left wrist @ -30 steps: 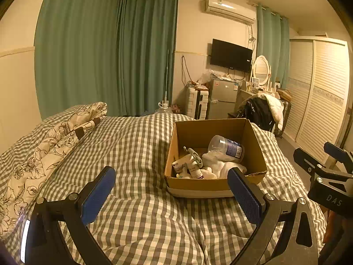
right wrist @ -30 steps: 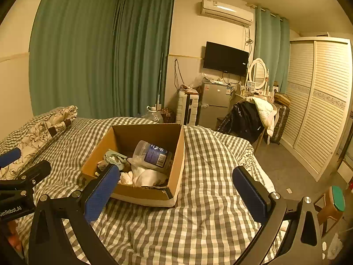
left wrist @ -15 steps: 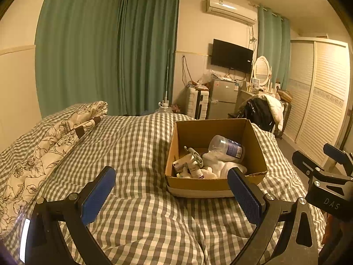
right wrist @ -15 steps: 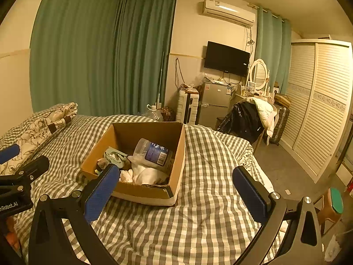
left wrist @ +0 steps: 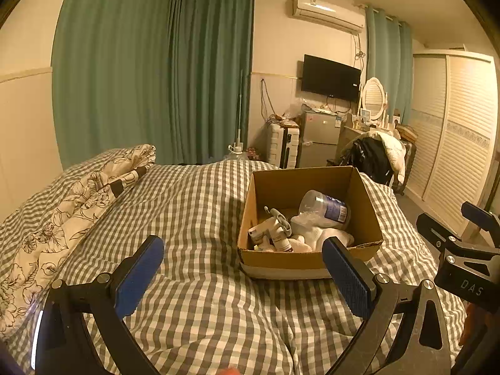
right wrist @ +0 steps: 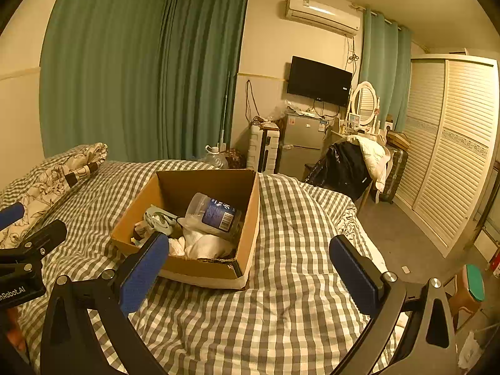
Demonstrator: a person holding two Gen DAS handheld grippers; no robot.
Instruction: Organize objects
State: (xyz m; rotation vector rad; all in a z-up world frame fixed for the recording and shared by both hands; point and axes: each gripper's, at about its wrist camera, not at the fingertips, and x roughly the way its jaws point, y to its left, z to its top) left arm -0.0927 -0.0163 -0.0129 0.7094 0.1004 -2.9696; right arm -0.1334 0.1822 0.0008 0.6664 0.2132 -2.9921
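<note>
An open cardboard box (left wrist: 307,261) sits on the checked bed cover, also in the right wrist view (right wrist: 250,218). It holds a clear plastic jar with a blue label (left wrist: 325,207) (right wrist: 215,214), white cloth (left wrist: 315,234) (right wrist: 203,245), small tubes (left wrist: 275,234) and a pale green tool (right wrist: 159,218). My left gripper (left wrist: 242,276) is open and empty, held above the cover in front of the box. My right gripper (right wrist: 250,276) is open and empty, near the box's right front corner.
A flowered quilt (left wrist: 62,206) lies along the bed's left side. Green curtains (left wrist: 156,72) hang behind. A small fridge (left wrist: 318,137), a chair piled with clothes (left wrist: 375,156) and a louvred wardrobe (left wrist: 453,143) stand at the right. A stool (right wrist: 472,287) stands by the bed's right edge.
Both views have shifted very slightly. Both grippers stay open and empty, and the box and its contents have not moved.
</note>
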